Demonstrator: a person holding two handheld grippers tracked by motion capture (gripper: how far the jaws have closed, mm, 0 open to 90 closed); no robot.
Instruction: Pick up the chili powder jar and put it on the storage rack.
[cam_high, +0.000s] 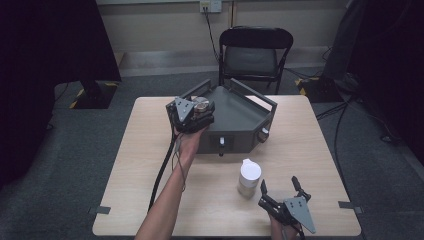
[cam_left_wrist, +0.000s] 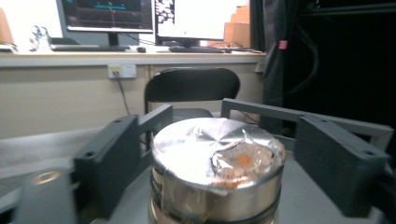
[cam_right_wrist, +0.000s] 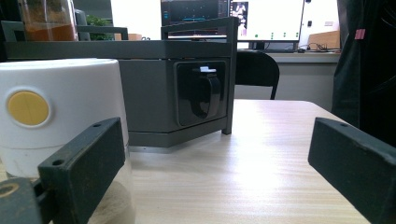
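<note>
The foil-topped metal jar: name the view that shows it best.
The left gripper view: the metal jar sits close between the left gripper's jaws, foil wrinkles plain. The high view shows it small on the grey machine. The right gripper view shows that machine's side.

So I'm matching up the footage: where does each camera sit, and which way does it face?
High view: above the person's side, facing forward and down on the table; forearm, both claws.
Left gripper view: on the left claw, facing the foil-topped metal jar.
Right gripper view: on the right claw, facing the white-lidded jar.
All share the grey tray.
</note>
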